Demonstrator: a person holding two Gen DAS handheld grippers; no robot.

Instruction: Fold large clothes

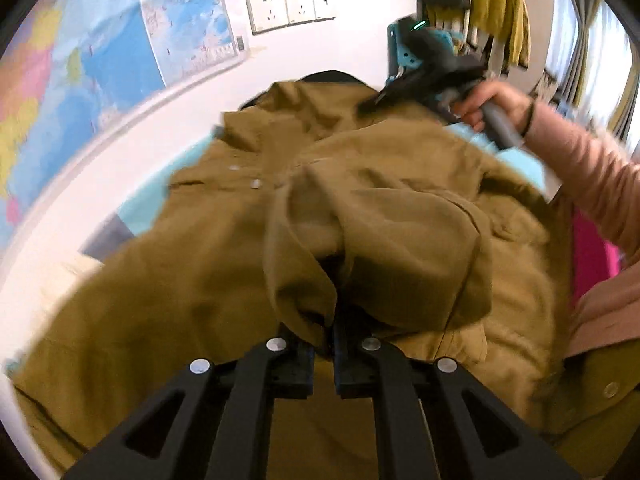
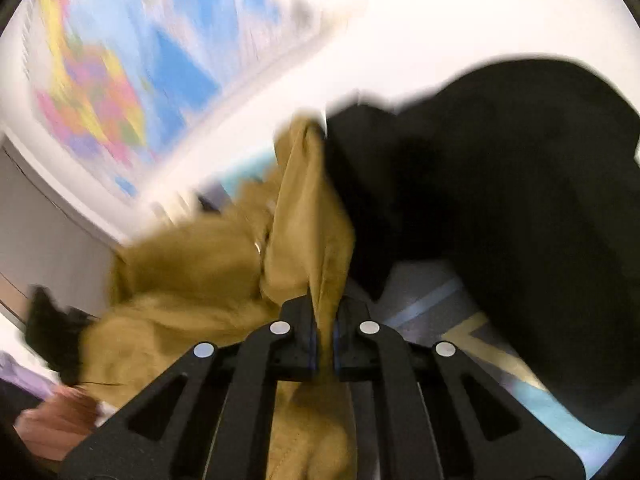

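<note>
Wall maps (image 1: 120,52) behind; olive jacket (image 1: 240,264) sprawls across the bed, near a black garment (image 2: 500,200).
Left gripper (image 1: 324,344) and right gripper (image 2: 325,344) each pinch jacket folds; soft, bulky cloth, probably best held at seams.

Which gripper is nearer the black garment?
Right. The right gripper pinches the tan coat right beside the black garment; the left gripper grips coat fabric farther from it.
</note>
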